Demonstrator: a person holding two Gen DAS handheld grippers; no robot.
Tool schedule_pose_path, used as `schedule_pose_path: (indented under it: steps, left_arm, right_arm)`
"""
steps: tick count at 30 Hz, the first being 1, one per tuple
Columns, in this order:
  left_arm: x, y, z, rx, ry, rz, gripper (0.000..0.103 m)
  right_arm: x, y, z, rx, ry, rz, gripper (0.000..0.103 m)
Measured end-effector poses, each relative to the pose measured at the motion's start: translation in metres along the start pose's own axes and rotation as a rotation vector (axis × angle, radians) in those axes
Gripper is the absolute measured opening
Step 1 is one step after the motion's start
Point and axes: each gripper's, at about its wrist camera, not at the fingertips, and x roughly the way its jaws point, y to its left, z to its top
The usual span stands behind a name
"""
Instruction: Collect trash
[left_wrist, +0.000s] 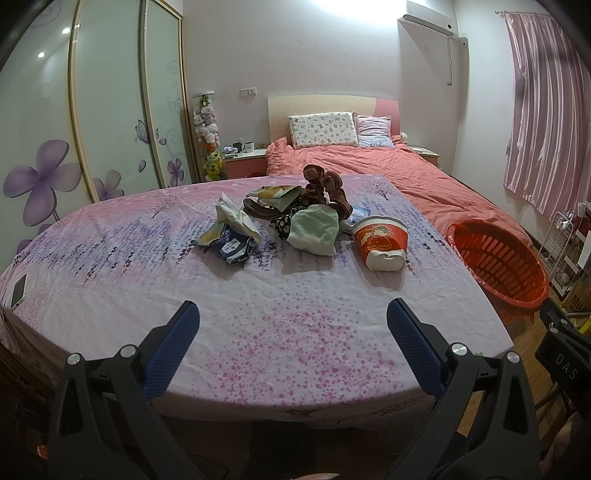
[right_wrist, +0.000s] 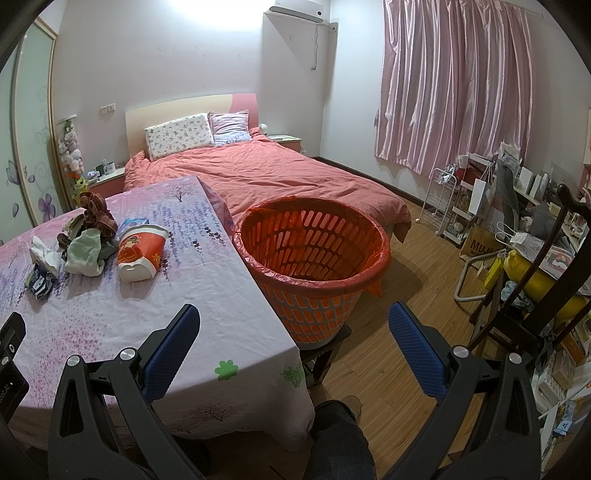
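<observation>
On the table's cloth (left_wrist: 295, 332), both grippers gape wide, empty. Right gripper (right_wrist: 293, 345) should pinch the red paper cup (right_wrist: 142, 245) at ten o'clock by its rim, then drop it in the orange basket (right_wrist: 314, 266). Left gripper (left_wrist: 291, 341) waits.

The left gripper (left_wrist: 291, 317) hangs above the near edge of the table (left_wrist: 295, 354), jaws spread wide and empty; the right gripper (right_wrist: 293, 319) hangs past that table's right corner, jaws equally wide, holding nothing

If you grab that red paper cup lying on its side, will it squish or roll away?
The red paper cup looks like thin paper, so it probably dents under a firm squeeze. It lies on its side on the tablecloth, so a nudge might roll it in a curve. Likely light.
</observation>
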Motion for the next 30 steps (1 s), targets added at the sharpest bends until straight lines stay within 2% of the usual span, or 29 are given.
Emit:
schedule_pose_path:
  steps: [6, 12, 18, 21, 24, 28, 30]
  left_arm:
    - [0.0, 0.0, -0.001, 0.0, 0.008, 0.0, 0.099]
    - [0.011, 0.003, -0.002, -0.013, 0.03, 0.0, 0.099]
    - [0.037, 0.029, 0.003, -0.056, 0.074, 0.012, 0.099]
    - [0.052, 0.045, 0.006, -0.088, 0.09, 0.025, 0.099]
    - [0.068, 0.062, 0.012, -0.112, 0.099, 0.042, 0.099]
    - [0.09, 0.085, 0.022, -0.146, 0.111, 0.062, 0.099]
    - [0.101, 0.093, 0.027, -0.163, 0.124, 0.071, 0.099]
  right_arm:
    - [0.001, 0.0, 0.0, -0.003, 0.005, 0.005, 0.101]
    - [0.014, 0.01, 0.001, -0.017, 0.026, 0.048, 0.101]
    - [0.031, 0.025, 0.006, -0.043, 0.058, 0.125, 0.101]
    - [0.04, 0.036, 0.011, -0.049, 0.068, 0.203, 0.101]
    - [0.05, 0.051, 0.02, -0.053, 0.048, 0.268, 0.1]
    - [0.061, 0.074, 0.034, -0.076, 0.03, 0.312, 0.1]
    - [0.073, 0.088, 0.039, -0.088, 0.07, 0.361, 0.1]
